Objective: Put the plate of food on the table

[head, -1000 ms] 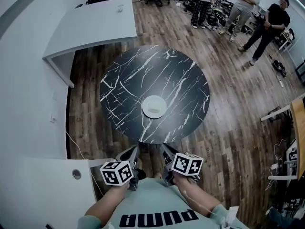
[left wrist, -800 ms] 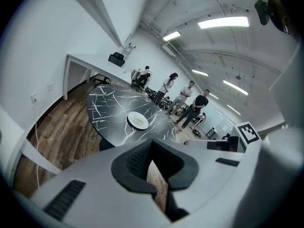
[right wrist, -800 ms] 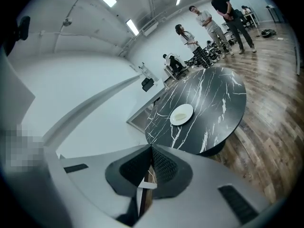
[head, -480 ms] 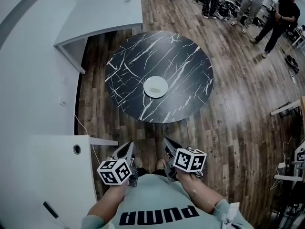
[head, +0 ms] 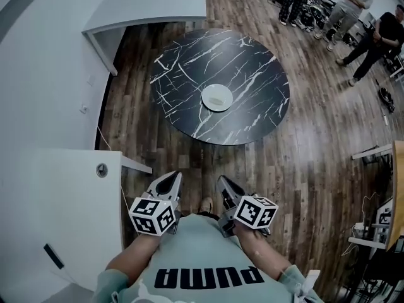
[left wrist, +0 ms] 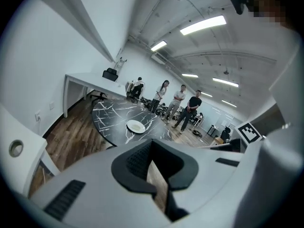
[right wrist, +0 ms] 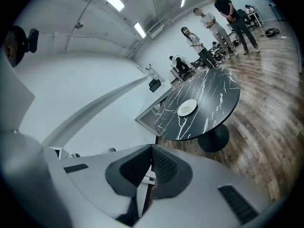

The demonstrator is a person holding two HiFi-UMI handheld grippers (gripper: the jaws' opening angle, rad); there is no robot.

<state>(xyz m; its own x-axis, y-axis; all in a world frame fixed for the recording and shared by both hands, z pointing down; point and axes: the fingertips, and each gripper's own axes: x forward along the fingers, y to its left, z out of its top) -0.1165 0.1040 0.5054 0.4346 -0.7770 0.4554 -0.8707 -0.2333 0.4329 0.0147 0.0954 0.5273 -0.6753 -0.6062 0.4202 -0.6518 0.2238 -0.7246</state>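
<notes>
A white plate (head: 217,97) with pale food on it rests near the middle of the round black marble table (head: 252,55). The same plate (left wrist: 136,126) shows far off in the left gripper view, and small and distant (right wrist: 187,107) in the right gripper view. Both grippers are held close to the person's chest, well short of the table. My left gripper (head: 170,178) is shut with nothing in it. My right gripper (head: 223,183) is shut too and holds nothing.
A white desk (head: 151,2) stands beyond the table at the upper left. A white counter (head: 57,201) with a round hole is close on the left. Several people (head: 353,5) stand at the far right. Shelving (head: 385,213) lines the right edge.
The table and plate have drawn farther away and shifted right in the head view as the person backs off. Both grippers stay shut near the chest.
</notes>
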